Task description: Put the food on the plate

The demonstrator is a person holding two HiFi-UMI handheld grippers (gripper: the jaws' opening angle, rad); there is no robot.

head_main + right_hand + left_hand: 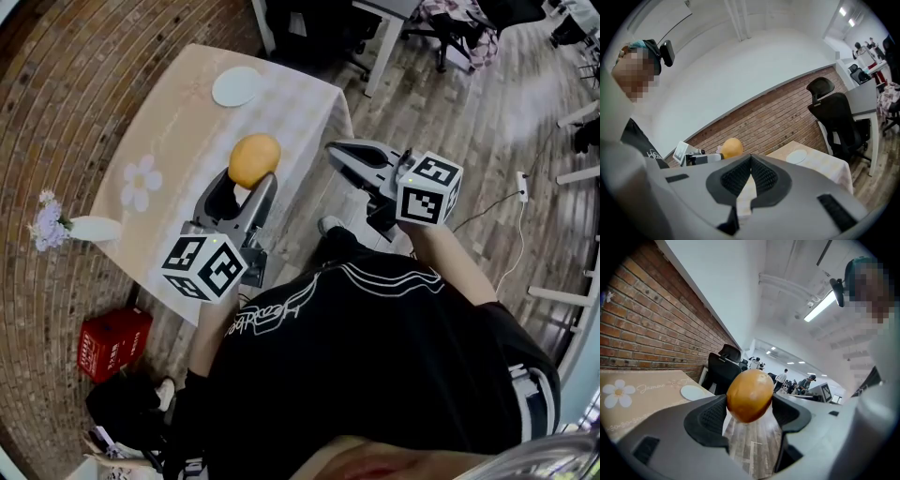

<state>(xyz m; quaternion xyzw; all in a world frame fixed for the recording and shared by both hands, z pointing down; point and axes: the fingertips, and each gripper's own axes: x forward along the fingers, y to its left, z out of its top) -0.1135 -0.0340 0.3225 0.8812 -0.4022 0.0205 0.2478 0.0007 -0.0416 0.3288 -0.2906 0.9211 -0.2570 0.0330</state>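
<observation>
The left gripper (251, 187) grips a round bun (254, 158) above the table (178, 122), short of the plate (236, 86). The right gripper (349, 155) is clenched, empty, beside the table.

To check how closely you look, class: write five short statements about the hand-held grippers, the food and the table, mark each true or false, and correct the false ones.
1. The left hand-held gripper is shut on the food. True.
2. The food already lies on the plate. False: the plate is bare at the far end of the table, and the food is held in the jaws.
3. The right hand-held gripper holds a second piece of food. False: its jaws are together with nothing between them.
4. A vase with flowers is on the table. True.
5. The red box sits on the table. False: it is on the floor.
</observation>
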